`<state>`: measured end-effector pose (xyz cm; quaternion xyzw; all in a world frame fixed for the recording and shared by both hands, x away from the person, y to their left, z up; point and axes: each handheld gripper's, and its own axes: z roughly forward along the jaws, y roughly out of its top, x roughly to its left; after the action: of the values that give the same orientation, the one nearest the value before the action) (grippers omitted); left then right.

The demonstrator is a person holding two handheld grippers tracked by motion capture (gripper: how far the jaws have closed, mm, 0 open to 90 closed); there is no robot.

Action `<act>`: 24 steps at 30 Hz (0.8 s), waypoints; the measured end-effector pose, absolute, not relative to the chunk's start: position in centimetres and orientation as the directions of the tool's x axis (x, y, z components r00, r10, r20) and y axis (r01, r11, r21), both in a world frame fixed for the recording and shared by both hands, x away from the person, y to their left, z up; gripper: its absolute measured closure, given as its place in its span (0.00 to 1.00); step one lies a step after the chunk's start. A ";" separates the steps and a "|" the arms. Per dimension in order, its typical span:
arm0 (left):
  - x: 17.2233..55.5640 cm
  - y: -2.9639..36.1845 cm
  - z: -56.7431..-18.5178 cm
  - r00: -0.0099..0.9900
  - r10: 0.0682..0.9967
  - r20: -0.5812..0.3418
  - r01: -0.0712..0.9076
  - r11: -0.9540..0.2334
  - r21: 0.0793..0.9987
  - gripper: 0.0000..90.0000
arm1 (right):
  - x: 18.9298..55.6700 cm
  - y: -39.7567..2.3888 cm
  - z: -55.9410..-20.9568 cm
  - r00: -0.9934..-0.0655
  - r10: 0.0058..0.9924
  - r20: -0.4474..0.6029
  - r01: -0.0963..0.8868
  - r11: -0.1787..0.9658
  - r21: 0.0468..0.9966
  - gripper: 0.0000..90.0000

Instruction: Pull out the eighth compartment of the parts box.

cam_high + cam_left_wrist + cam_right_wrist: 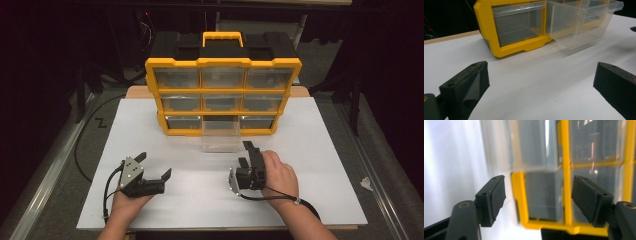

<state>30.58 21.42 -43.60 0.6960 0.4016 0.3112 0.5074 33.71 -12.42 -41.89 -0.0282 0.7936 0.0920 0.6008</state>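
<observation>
**Standing open by the pulled drawer**

Gaping with nothing between its jaws, the right gripper (246, 154) sits just near of the clear drawer (220, 135), which is pulled out of the yellow organizer (223, 95)'s bottom-middle slot. Left gripper (155, 166) rests wide open, empty, on the white tabletop (200, 200).

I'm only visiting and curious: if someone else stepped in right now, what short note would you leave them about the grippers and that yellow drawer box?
Left gripper: open, nothing between its jaws, resting on the white table.
Right gripper: open, nothing held, just in front of the drawer.
Yellow organizer: upright at the table's back.
Done: bottom-middle clear drawer is pulled out and looks empty.
Left: probably filling it or pushing it back in.
</observation>
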 end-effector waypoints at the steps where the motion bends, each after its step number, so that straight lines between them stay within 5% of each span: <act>1: 30.6 21.4 -43.6 0.484 0.875 0.028 0.244 -0.166 0.955 0.01 | 33.5 -13.3 -42.4 -0.285 0.069 -0.956 -0.142 0.983 0.113 0.29; 24: 30.7 21.5 -43.7 0.476 0.879 0.031 0.253 -0.171 0.952 0.01 | 33.3 -22.8 -44.7 -0.306 0.113 -0.945 -0.008 0.993 0.121 0.18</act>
<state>30.75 21.53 -43.68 0.6984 0.4052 0.3126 0.5004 33.26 -22.76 -44.70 0.0327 0.8064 0.0514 0.5883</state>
